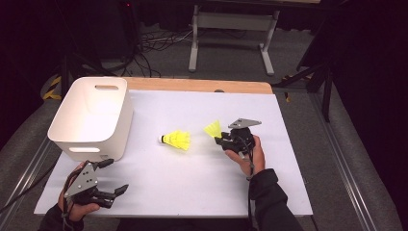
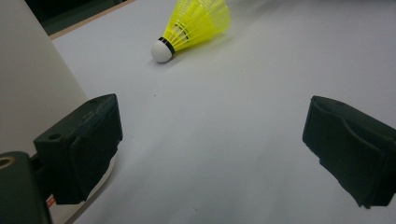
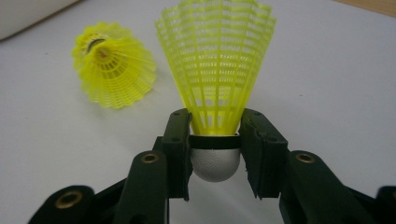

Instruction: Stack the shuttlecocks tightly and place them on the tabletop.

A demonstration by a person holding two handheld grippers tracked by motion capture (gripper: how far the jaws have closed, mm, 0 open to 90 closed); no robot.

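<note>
Clamping a yellow shuttlecock (image 3: pixel 215 70) by its base, the right gripper (image 3: pixel 215 156) has its two black jaws pressed against either side of the white rounded cork, with the yellow plastic skirt fanning up and away beyond the jaw tips. In the high view this right gripper (image 1: pixel 222 140) sits right of the table's centre, held in the person's right hand (image 1: pixel 250 153), and the held shuttlecock (image 1: pixel 212 128) points its skirt towards the far left, lifted just off the surface.

A second yellow shuttlecock (image 1: pixel 177 140) lies on its side on the white tabletop (image 1: pixel 192 187), just to the left of the held one and apart from it. Its white cork points left towards the bin and its skirt opens to the right. In the right gripper view the same loose shuttlecock (image 3: pixel 113 65) shows its open skirt, and in the left gripper view it (image 2: pixel 194 25) lies ahead of the jaws, cork nearest.

The left gripper (image 1: pixel 114 176) rests at the near left corner of the table in the person's left hand (image 1: pixel 77 209); its jaws stand wide apart with nothing between them, only bare tabletop. Just beyond it stands a white plastic bin (image 1: pixel 92 118) with cut-out handles, upright, its wall beside the left jaw in the left gripper view (image 2: pixel 28 79).

A small red-and-white label shows low by the left jaw, too small to read. No other writing can be made out.
</note>
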